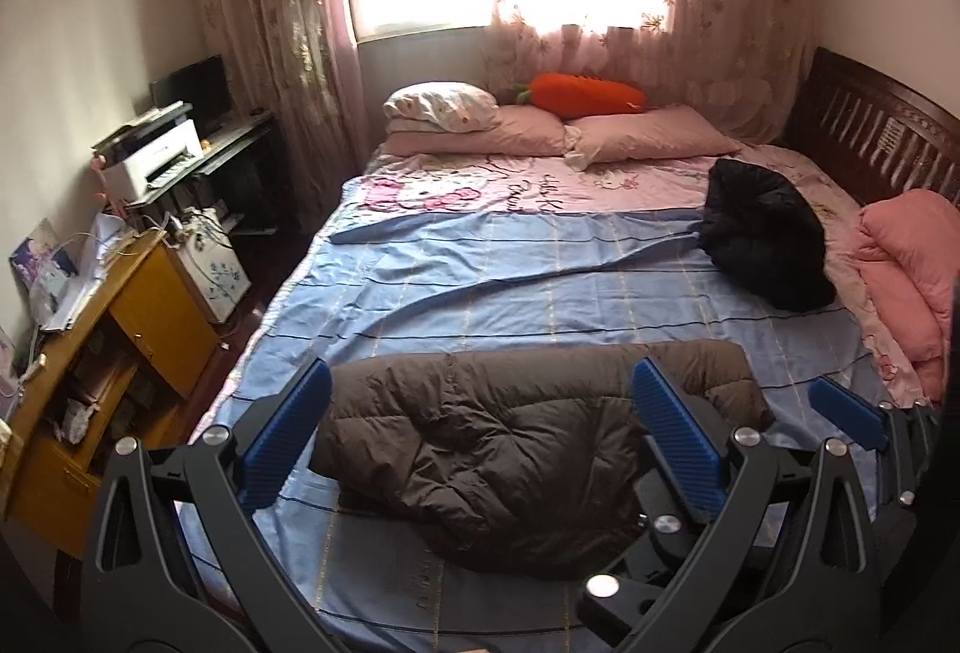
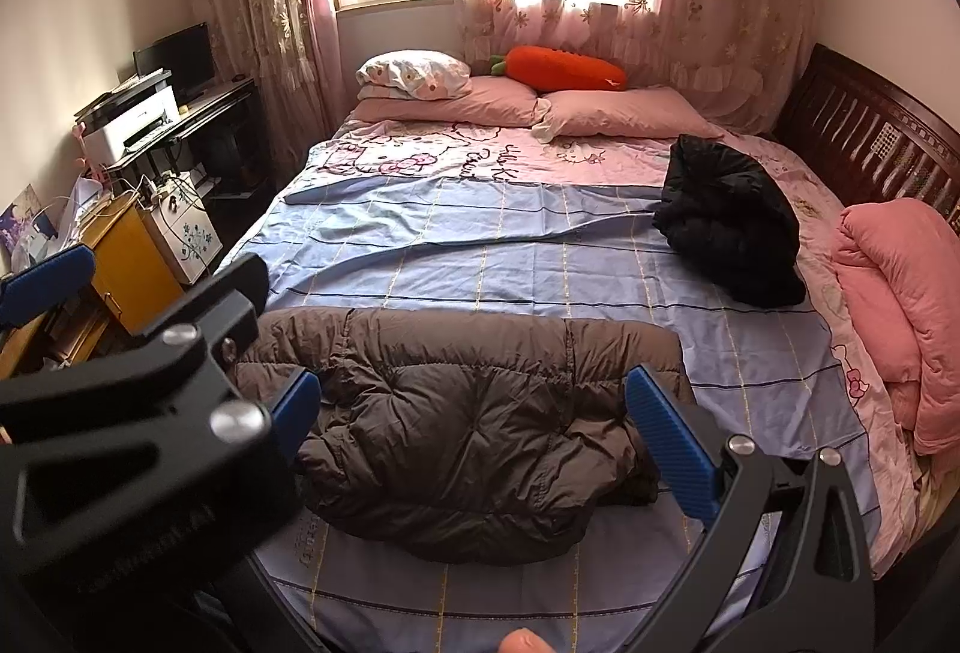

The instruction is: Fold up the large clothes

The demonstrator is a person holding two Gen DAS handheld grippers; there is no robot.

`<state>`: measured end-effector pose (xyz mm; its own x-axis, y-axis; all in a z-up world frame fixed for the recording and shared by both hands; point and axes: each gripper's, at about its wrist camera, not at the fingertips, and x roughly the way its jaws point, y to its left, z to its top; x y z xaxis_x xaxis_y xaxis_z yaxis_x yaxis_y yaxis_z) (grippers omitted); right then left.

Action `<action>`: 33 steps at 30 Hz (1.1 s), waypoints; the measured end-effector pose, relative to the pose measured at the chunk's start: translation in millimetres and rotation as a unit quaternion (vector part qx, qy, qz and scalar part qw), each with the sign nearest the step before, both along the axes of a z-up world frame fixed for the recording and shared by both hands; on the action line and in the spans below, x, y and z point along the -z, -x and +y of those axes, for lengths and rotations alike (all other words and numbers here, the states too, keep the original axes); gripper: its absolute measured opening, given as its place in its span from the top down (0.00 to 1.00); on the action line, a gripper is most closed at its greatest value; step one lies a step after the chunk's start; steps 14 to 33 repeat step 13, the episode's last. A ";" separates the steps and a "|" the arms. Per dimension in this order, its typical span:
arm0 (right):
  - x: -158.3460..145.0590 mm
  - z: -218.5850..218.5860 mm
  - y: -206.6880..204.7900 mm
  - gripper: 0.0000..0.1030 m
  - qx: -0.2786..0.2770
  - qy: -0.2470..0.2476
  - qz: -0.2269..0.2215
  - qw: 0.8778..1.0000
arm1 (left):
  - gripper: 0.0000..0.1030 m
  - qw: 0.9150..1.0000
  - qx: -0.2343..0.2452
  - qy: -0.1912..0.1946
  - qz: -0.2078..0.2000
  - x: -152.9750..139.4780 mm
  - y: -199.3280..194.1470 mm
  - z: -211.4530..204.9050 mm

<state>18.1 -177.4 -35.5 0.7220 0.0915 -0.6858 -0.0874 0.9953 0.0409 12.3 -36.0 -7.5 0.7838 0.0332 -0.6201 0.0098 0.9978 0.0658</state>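
A brown puffer jacket (image 1: 498,449) lies folded in a compact bundle on the blue checked sheet (image 1: 480,281) at the near end of the bed; it also shows in the right wrist view (image 2: 468,425). My left gripper (image 1: 480,383) is open and empty, held above and just before the jacket. My right gripper (image 2: 474,389) is open and empty too, over the same jacket. One blue pad (image 1: 846,410) of the right gripper shows at the right of the left wrist view. A black jacket (image 1: 762,233) lies crumpled at the far right of the bed, also in the right wrist view (image 2: 729,227).
Pink pillows (image 1: 648,134) and an orange carrot plush (image 1: 585,93) lie at the bed's head. A pink quilt (image 2: 900,293) is folded along the right edge by a dark wooden frame (image 2: 870,131). A yellow cabinet (image 1: 150,311), a printer (image 1: 156,155) and clutter stand at the left.
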 end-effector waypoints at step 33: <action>0.5 0.0 -0.1 0.01 0.000 0.000 0.001 1.000 | 0.02 1.000 0.004 0.011 0.018 2.2 -6.5 6.7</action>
